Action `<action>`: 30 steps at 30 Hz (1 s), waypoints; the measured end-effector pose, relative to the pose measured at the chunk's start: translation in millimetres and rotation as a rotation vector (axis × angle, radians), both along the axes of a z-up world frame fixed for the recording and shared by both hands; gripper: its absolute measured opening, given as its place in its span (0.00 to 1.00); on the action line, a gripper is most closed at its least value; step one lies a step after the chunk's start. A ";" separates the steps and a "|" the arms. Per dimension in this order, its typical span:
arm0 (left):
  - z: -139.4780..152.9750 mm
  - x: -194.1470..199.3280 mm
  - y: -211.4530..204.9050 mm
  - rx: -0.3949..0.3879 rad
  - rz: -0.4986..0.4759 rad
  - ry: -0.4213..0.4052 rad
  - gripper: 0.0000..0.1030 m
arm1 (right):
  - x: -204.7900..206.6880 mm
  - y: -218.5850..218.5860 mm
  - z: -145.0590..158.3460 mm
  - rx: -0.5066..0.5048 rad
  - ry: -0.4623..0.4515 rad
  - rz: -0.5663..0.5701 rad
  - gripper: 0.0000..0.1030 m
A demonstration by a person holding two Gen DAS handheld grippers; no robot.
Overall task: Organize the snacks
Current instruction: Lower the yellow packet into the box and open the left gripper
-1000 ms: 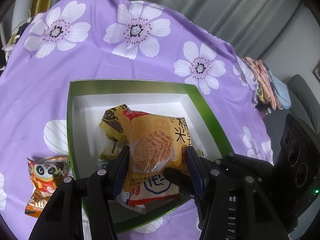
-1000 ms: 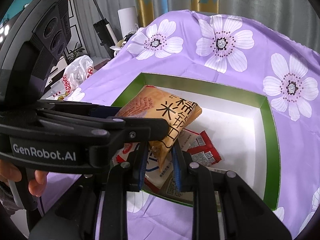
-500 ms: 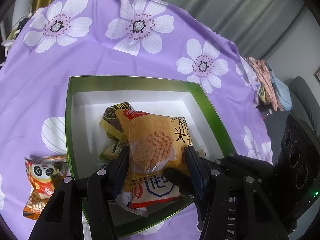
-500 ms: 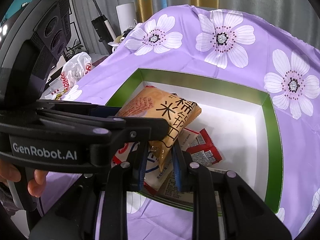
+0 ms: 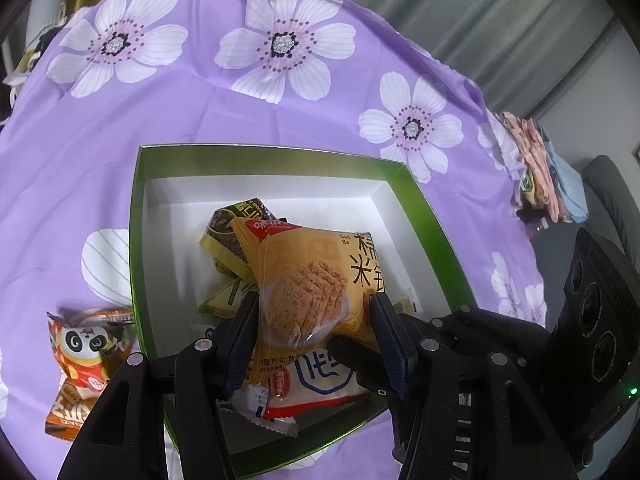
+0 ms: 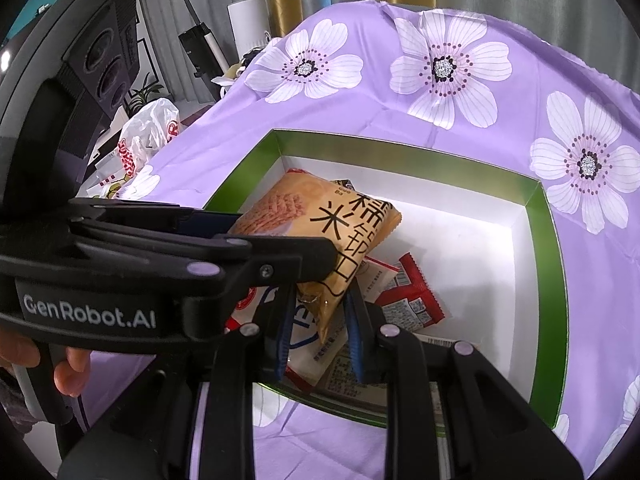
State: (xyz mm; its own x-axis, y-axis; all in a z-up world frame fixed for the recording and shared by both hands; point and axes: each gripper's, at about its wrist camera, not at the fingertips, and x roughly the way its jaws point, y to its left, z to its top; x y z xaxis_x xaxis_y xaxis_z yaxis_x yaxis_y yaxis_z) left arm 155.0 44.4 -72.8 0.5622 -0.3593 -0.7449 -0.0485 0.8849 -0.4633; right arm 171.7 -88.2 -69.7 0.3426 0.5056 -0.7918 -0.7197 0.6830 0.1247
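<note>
A yellow rice-cracker packet (image 5: 304, 272) (image 6: 320, 216) hangs over the open green box (image 5: 136, 240) (image 6: 548, 300), held from two sides. My left gripper (image 5: 314, 332) is shut on it, a pad on each side edge. My right gripper (image 6: 319, 332) is shut on the packet's lower corner. In the right wrist view the left gripper's fingers (image 6: 280, 248) cross in from the left. Under the packet the box holds a dark and yellow packet (image 5: 228, 236), a white, blue and red one (image 5: 312, 384) and a red one (image 6: 412, 296).
A panda snack bag (image 5: 86, 344) and an orange-brown packet (image 5: 72, 412) lie on the purple flowered cloth (image 5: 180, 112) left of the box. Folded clothes (image 5: 548, 172) sit off the far right edge. A plastic bag (image 6: 148, 136) and a vacuum (image 6: 200, 44) stand beyond the table.
</note>
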 end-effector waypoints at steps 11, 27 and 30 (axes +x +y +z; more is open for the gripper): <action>-1.1 0.2 2.0 0.007 0.001 0.010 0.54 | 2.6 1.5 0.4 -0.012 0.015 0.001 0.26; 0.8 3.8 -2.6 0.024 0.002 0.040 0.54 | 4.6 0.9 -0.5 -0.022 0.038 -0.009 0.28; 0.9 4.1 -2.4 0.026 0.003 0.044 0.54 | 4.2 1.2 -1.0 -0.027 0.042 -0.011 0.29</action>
